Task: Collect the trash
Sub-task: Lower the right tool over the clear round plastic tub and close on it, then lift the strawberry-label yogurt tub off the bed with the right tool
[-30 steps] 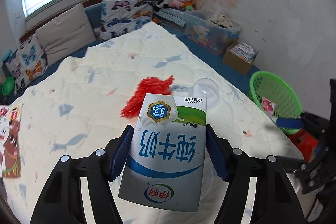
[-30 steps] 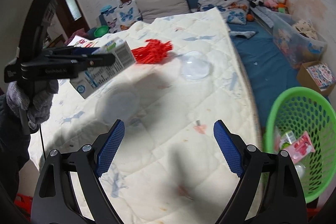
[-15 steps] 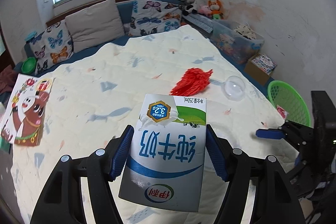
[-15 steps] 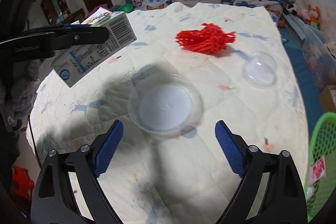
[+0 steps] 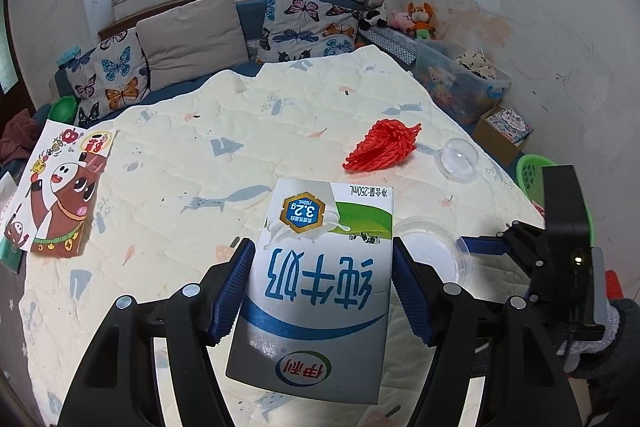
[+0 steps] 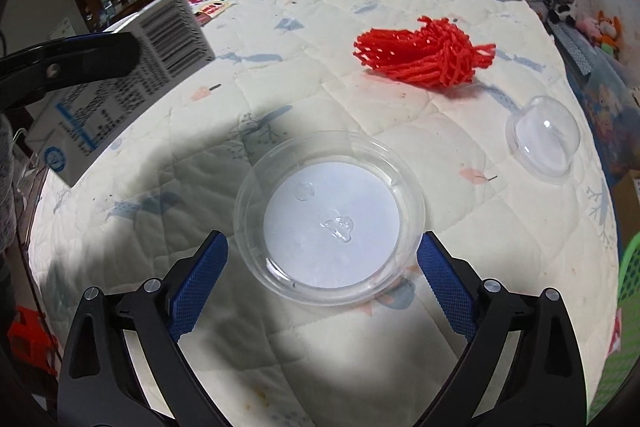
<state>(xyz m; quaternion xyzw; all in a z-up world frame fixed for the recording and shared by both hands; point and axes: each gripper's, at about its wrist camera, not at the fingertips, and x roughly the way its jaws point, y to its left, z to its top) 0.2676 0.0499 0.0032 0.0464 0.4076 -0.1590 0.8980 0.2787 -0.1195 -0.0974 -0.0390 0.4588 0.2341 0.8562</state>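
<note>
A cream quilted bed (image 6: 400, 115) fills the room. Your left gripper (image 5: 322, 287) clamps a milk carton (image 5: 320, 283). Your right gripper (image 6: 322, 267), jaws just widening, straddles a clear plastic lid (image 6: 328, 217) at twelve o'clock, untouched.

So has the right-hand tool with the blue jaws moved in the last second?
Yes. The right gripper has swung away from the green basket to straddle the clear round plastic dish on the quilt, its jaws just opening wider.

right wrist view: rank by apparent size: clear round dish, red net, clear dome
1. clear round dish, though nearest the camera, so partly inflated
2. red net
3. clear dome, clearly smallest
</note>
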